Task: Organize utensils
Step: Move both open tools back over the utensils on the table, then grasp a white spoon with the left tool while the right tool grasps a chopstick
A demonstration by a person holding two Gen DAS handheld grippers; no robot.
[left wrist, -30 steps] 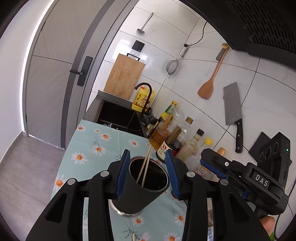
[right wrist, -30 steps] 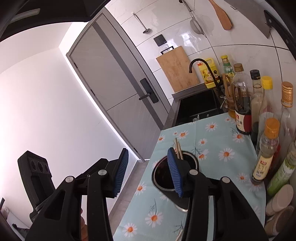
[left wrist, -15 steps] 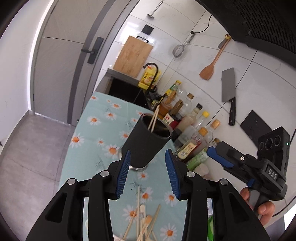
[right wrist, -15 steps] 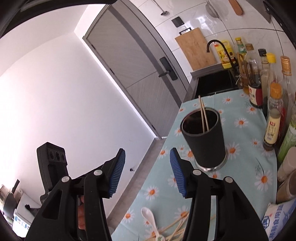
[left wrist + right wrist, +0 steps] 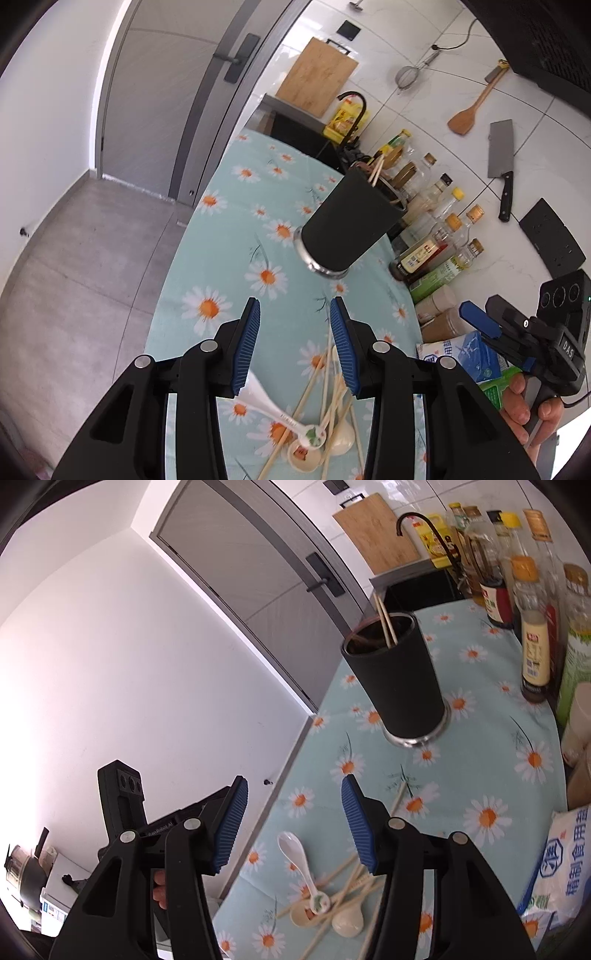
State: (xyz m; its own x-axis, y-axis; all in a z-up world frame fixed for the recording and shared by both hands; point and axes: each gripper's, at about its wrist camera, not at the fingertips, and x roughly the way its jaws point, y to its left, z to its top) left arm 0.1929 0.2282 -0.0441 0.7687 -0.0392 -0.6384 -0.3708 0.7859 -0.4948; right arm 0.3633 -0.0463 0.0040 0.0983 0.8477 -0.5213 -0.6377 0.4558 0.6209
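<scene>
The counter is covered by a light blue daisy-print tablecloth, running from the sink end toward the camera. A row of condiment bottles lines its wall side, with a salt bag at the near end. On the tiled wall hang a wooden cutting board, a cleaver, a wooden spatula and a wire strainer.

The black utensil holder stands upright on its metal base, mid-cloth, just beside the bottles. Two chopsticks lean inside it.

Left gripper: jaws spread, nothing between them, held above the cloth on the near side of the holder and apart from it. Right gripper: jaws likewise spread and empty, at the counter's outer edge.

Nearest the camera lies a loose heap of wooden chopsticks, crossing one another. Among them lie a white ceramic spoon with a green-patterned bowl and two cream spoons; the white spoon's bowl rests against one of the cream spoons.
</scene>
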